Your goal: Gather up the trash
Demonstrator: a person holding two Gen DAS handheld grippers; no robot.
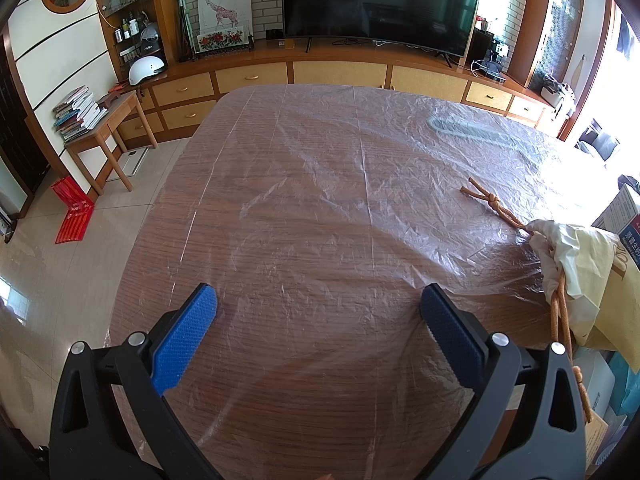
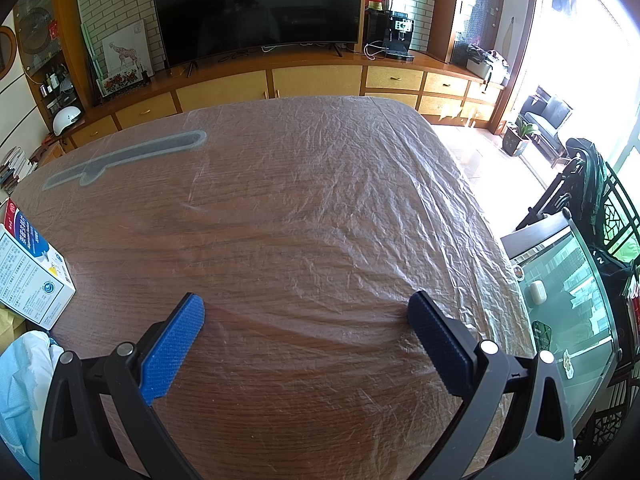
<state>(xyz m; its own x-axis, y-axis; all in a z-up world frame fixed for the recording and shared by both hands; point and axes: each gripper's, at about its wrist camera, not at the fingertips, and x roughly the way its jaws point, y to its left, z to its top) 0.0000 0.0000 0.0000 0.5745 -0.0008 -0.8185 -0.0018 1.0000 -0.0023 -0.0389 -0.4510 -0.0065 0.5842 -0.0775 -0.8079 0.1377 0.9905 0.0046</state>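
Observation:
A wooden table [image 1: 304,248] covered with a clear plastic sheet fills both views. In the left wrist view a cream paper bag [image 1: 600,280] with an orange rope handle [image 1: 496,206] and white crumpled wrap [image 1: 556,248] lies at the table's right edge. A white and blue carton [image 2: 28,276] lies at the left edge in the right wrist view, and its corner also shows in the left wrist view [image 1: 624,220]. A light blue and white crumpled bag [image 2: 20,384] sits below it. My left gripper [image 1: 318,304] is open and empty above the table. My right gripper [image 2: 306,310] is open and empty too.
A low cabinet with a large TV [image 1: 380,0] stands beyond the table. A small side table with books [image 1: 84,116] and a red bag [image 1: 74,208] are on the floor at left. A glass table [image 2: 568,312] and a dark chair [image 2: 592,200] stand at right.

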